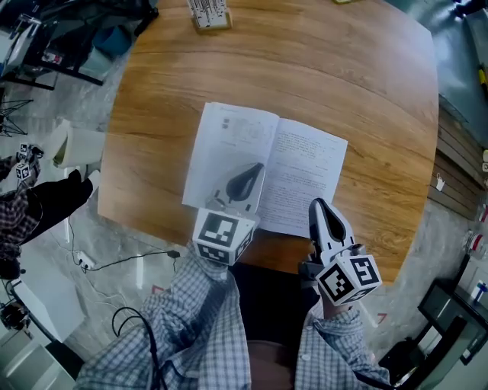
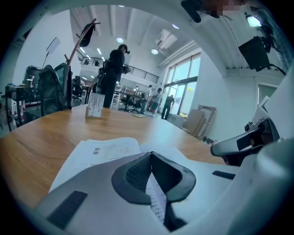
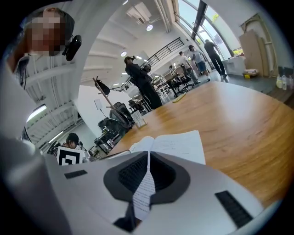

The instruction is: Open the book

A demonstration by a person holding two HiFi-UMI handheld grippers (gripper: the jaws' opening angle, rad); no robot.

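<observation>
l gripper (image 1: 255, 171) body covers the near part of the book's (image 1: 305, 171) left page, under & behind its jaws. r gripper (image 1: 317, 207) hides the book's near right corner. in both gripper views only a thin printed sliver (image 2: 154, 202) shows betw the closed jaws. can't tell if a page is nipped there or just lies beneath. print too small to read anywhere. far ahead of the jaws, card stand (image 1: 209, 14) is cut off by head view's top edge, marks illegible. people (image 2: 158, 98) far ahead of l jaws too small for detail. sleeves (image 1: 198, 320) behind the jaws cut off by bottom edge.
</observation>
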